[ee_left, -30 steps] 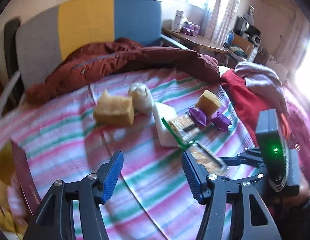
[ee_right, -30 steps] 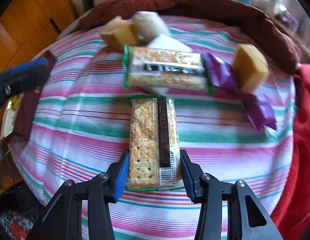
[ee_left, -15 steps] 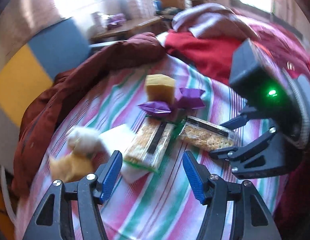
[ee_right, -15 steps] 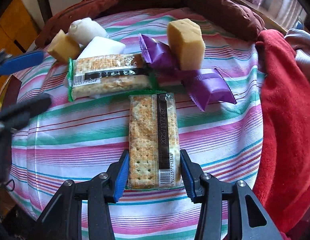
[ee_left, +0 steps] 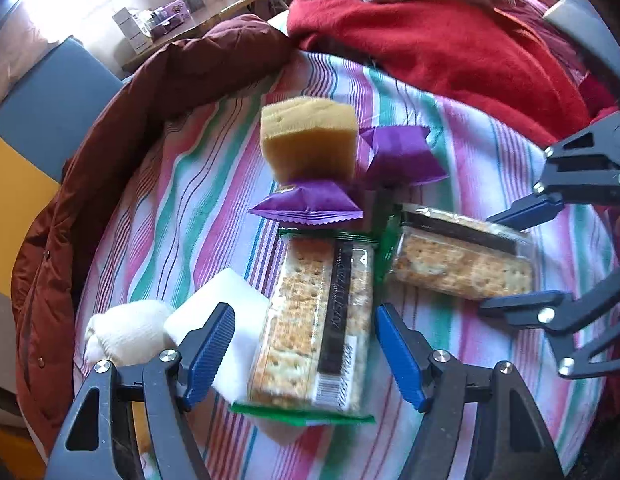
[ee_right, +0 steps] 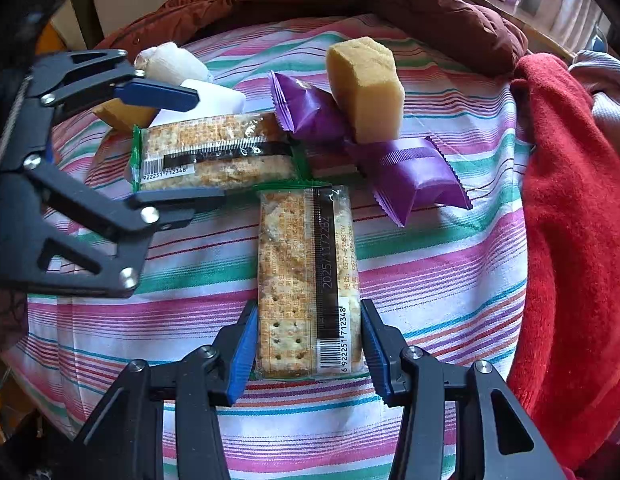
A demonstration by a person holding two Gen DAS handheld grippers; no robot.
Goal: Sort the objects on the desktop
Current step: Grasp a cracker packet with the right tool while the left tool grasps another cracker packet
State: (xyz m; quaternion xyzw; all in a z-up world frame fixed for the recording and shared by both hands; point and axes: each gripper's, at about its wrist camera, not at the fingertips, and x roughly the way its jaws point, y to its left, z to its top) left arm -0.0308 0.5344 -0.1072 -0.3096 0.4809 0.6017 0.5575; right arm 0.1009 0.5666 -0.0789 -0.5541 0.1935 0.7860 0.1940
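The right gripper (ee_right: pixel 308 344) grips the near end of one cracker pack (ee_right: pixel 308 276) lying on the striped cloth (ee_right: pixel 449 280). The left gripper (ee_left: pixel 306 354), jaws opening wide, straddles the second pack (ee_left: pixel 317 320) without touching it; that pack lies partly on a white block (ee_left: pixel 230 300), near two purple sachets (ee_left: pixel 306 202) and a sponge (ee_left: pixel 310 140).

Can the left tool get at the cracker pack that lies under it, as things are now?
Probably yes. The left tool, its jaws opening, already straddles that cracker pack with nothing above it; only the white block beside one pad crowds it.
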